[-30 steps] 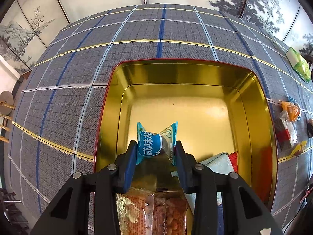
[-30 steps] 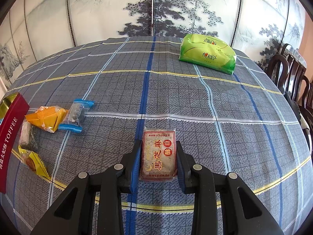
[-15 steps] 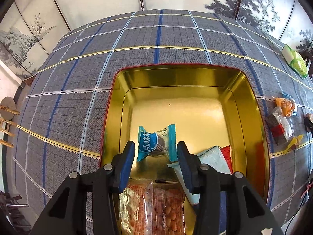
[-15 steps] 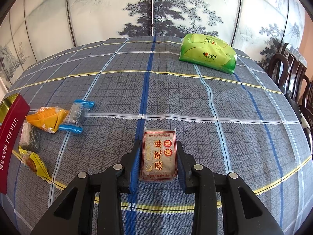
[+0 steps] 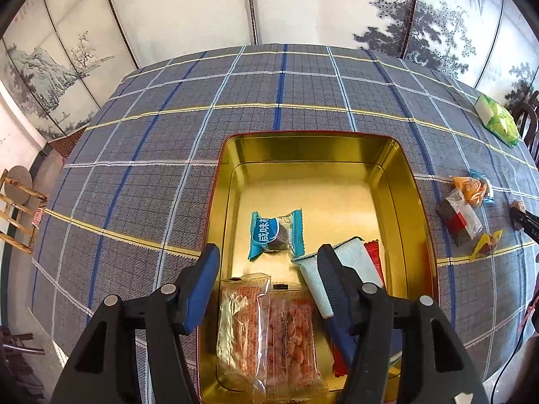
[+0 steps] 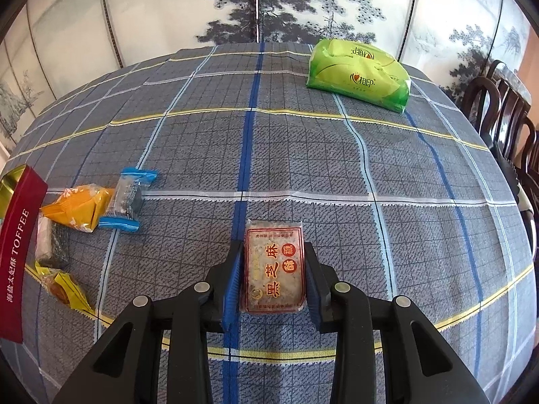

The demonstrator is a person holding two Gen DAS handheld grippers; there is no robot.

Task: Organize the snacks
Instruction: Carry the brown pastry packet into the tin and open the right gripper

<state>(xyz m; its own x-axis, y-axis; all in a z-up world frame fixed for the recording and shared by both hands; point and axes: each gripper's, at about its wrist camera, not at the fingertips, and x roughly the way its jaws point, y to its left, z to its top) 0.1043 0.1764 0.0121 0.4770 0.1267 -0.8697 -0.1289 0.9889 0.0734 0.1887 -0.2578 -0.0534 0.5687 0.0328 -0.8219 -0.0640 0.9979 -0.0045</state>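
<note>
In the left wrist view a gold tin [image 5: 401, 168] with a red rim sits on the plaid cloth. Inside lie a blue-wrapped snack [image 5: 274, 234], two clear packs of orange snacks [image 5: 266, 330], a pale blue pack [image 5: 340, 269] and a red pack [image 5: 374, 257]. My left gripper [image 5: 267, 261] is open and empty above the tin's near end. In the right wrist view my right gripper [image 6: 273, 262] is shut on a red-printed sesame snack pack [image 6: 274, 267] resting on the cloth.
Loose snacks lie right of the tin: orange [image 6: 75, 210], blue-ended [image 6: 126, 198], dark clear-wrapped [image 6: 52, 239] and yellow [image 6: 62, 289]. The tin's red side [image 6: 20, 239] reads TOFFEE. A green tissue pack [image 6: 358, 74] sits at the far right. Dark chairs [image 6: 498, 107] stand beyond the table.
My left gripper opened, let the blue-wrapped snack drop into the tin, and drew back and up. My right gripper stayed shut on the sesame pack in the same place.
</note>
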